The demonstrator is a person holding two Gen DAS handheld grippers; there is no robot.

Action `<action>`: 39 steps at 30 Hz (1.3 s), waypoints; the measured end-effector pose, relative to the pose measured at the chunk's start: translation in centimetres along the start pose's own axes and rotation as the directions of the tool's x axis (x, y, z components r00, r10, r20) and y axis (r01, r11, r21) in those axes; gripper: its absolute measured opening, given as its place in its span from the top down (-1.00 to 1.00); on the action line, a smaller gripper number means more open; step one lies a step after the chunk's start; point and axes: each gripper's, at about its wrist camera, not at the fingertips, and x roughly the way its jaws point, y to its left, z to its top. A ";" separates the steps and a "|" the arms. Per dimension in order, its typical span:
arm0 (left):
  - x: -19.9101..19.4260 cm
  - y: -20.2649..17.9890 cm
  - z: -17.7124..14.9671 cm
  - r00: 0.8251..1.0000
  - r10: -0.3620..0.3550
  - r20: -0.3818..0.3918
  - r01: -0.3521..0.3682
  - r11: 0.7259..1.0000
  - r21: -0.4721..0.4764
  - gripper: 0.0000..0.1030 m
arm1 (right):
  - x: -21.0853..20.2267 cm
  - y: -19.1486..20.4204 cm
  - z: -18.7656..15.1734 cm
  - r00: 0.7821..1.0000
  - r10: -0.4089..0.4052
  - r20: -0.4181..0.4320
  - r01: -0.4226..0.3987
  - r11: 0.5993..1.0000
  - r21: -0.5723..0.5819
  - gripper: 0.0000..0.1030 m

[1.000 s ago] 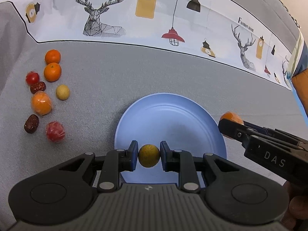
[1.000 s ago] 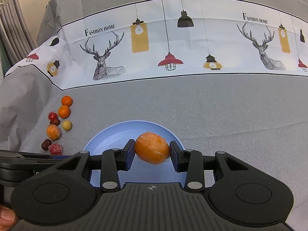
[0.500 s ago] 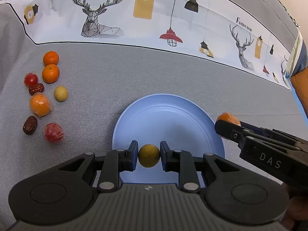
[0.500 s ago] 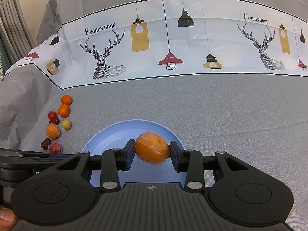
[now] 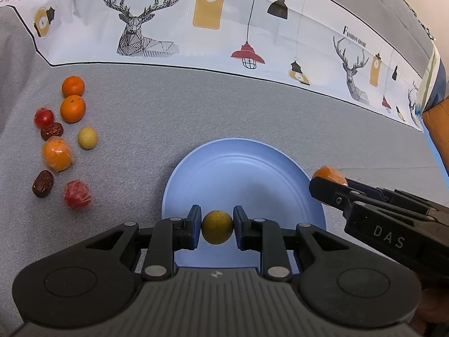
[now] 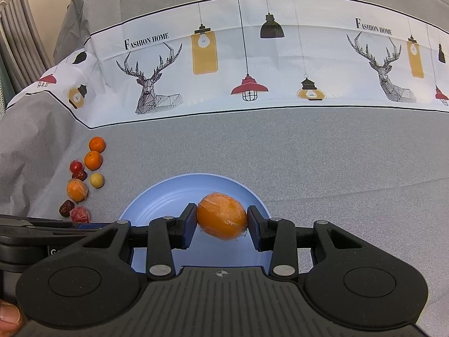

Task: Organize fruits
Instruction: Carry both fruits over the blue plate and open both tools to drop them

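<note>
Left gripper (image 5: 217, 227): fingers closed on a small round yellow-green fruit (image 5: 217, 227) with a dull, speckled skin, held above the near part of the blue plate (image 5: 244, 174). Right gripper (image 6: 221, 220): fingers clamped on a wrapped orange (image 6: 221, 219), glossy under clear film with creases at its ends, held above the same plate (image 6: 168, 196).

Loose fruit lies in a cluster on the grey tabletop (image 5: 168, 106) left of the plate: two bare mandarins (image 5: 73, 108), a wrapped orange fruit (image 5: 57, 154), a pale yellow ball (image 5: 87, 138), two wrapped red fruits (image 5: 77, 195) and two dark red dates (image 5: 43, 183).

From the left wrist view, the right gripper's body hides most of its orange; only the top shows. The plate's near rim is covered by both grippers.

Legible writing: "FASHION HOME" on the cloth's printed band (image 6: 146, 40); "DAS" on the right gripper's side (image 5: 388, 237).
</note>
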 end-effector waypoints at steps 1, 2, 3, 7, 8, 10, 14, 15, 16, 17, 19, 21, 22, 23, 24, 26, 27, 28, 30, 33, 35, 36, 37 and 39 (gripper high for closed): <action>0.0 -0.1 0.0 1.000 -0.003 0.002 0.003 1.000 -0.001 0.48 | 0.0 0.0 0.0 1.000 0.000 0.000 0.000 1.000 0.000 0.21; -0.1 -0.1 0.0 1.000 -0.006 0.003 0.006 1.000 -0.001 0.48 | 0.0 0.0 0.0 1.000 0.000 0.001 0.000 1.000 0.000 0.21; -0.1 -0.1 0.1 1.000 -0.008 0.006 0.008 1.000 -0.001 0.48 | 0.0 0.0 0.0 1.000 0.000 0.001 0.000 1.000 0.000 0.21; -0.3 -0.3 0.2 1.000 -0.018 0.018 0.018 1.000 0.003 0.48 | 0.0 0.1 0.0 1.000 -0.001 0.001 0.001 1.000 0.000 0.21; -0.3 -0.3 0.1 1.000 -0.019 0.022 0.019 1.000 0.007 0.48 | 0.0 0.1 0.0 1.000 -0.001 0.001 0.001 1.000 0.001 0.21; -0.5 -0.4 0.1 0.999 -0.021 0.029 0.021 1.000 0.015 0.48 | 0.1 0.1 0.0 1.000 -0.001 -0.001 0.001 1.000 -0.001 0.21; -0.5 -0.5 0.1 0.999 -0.025 0.037 0.024 0.999 0.023 0.48 | 0.1 0.1 0.0 1.000 -0.002 -0.001 0.002 1.000 -0.001 0.21; -0.5 -0.5 0.1 0.999 -0.024 0.038 0.024 0.999 0.024 0.48 | 0.1 0.1 0.0 1.000 -0.002 -0.001 0.002 1.000 0.000 0.21; -0.5 -0.5 0.1 0.999 -0.025 0.038 0.024 0.999 0.024 0.48 | 0.1 0.1 0.0 1.000 -0.001 -0.001 0.001 1.000 -0.001 0.21; -0.5 -0.5 0.1 0.999 -0.026 0.039 0.025 0.999 0.025 0.48 | 0.1 0.1 0.0 1.000 -0.001 0.000 0.001 1.000 -0.001 0.21; -0.5 -0.5 0.1 0.999 -0.027 0.039 0.026 0.999 0.027 0.48 | 0.1 0.1 0.0 1.000 -0.002 -0.002 0.002 1.000 -0.001 0.21; -0.5 -0.4 0.1 0.999 -0.028 0.040 0.027 0.999 0.029 0.48 | 0.1 0.1 0.0 1.000 -0.001 -0.001 0.001 1.000 -0.002 0.21; -0.5 -0.4 0.1 0.999 -0.029 0.040 0.028 0.999 0.029 0.48 | 0.1 0.2 0.0 1.000 -0.001 -0.001 0.001 1.000 -0.003 0.21; -0.5 -0.4 0.1 0.999 -0.029 0.040 0.028 0.999 0.028 0.48 | 0.1 0.1 0.0 1.000 -0.001 -0.001 0.001 1.000 -0.003 0.21; -0.5 -0.4 0.1 0.999 -0.029 0.040 0.028 0.999 0.028 0.48 | 0.1 0.1 0.0 1.000 -0.001 -0.002 0.001 1.000 -0.002 0.21; -0.5 -0.4 0.1 0.999 -0.029 0.040 0.028 0.999 0.030 0.48 | 0.1 0.1 0.0 1.000 -0.002 -0.002 0.002 1.000 -0.002 0.21; -0.5 -0.4 0.1 0.999 -0.029 0.040 0.028 0.999 0.029 0.48 | 0.1 0.1 0.0 1.000 -0.002 -0.002 0.002 1.000 -0.002 0.21; -0.5 -0.4 0.1 0.999 -0.029 0.041 0.028 0.999 0.030 0.48 | 0.1 0.2 0.0 1.000 -0.001 -0.001 0.001 1.000 -0.002 0.21; -0.5 -0.4 0.1 0.999 -0.028 0.041 0.027 0.999 0.029 0.48 | 0.1 0.1 0.0 1.000 -0.002 -0.002 0.002 1.000 -0.002 0.21; -0.5 -0.5 0.2 0.999 -0.029 0.041 0.028 0.999 0.030 0.48 | 0.1 0.1 0.0 1.000 -0.002 -0.001 0.002 1.000 -0.003 0.21; -0.5 -0.5 0.2 0.999 -0.031 0.041 0.030 0.999 0.032 0.48 | 0.1 0.1 0.0 1.000 -0.002 -0.001 0.002 1.000 -0.002 0.21; -0.5 -0.5 0.2 0.999 -0.033 0.042 0.032 0.999 0.034 0.48 | 0.1 0.1 0.0 1.000 -0.002 -0.001 0.002 1.000 -0.002 0.21; -0.5 -0.6 0.2 0.998 -0.038 0.042 0.036 0.999 0.038 0.49 | 0.1 0.1 0.0 1.000 -0.002 -0.002 0.002 1.000 -0.001 0.21; -0.5 -0.9 0.2 0.998 -0.055 0.032 0.053 0.997 0.050 0.35 | 0.2 0.1 0.0 1.000 -0.001 -0.006 0.001 1.000 -0.001 0.19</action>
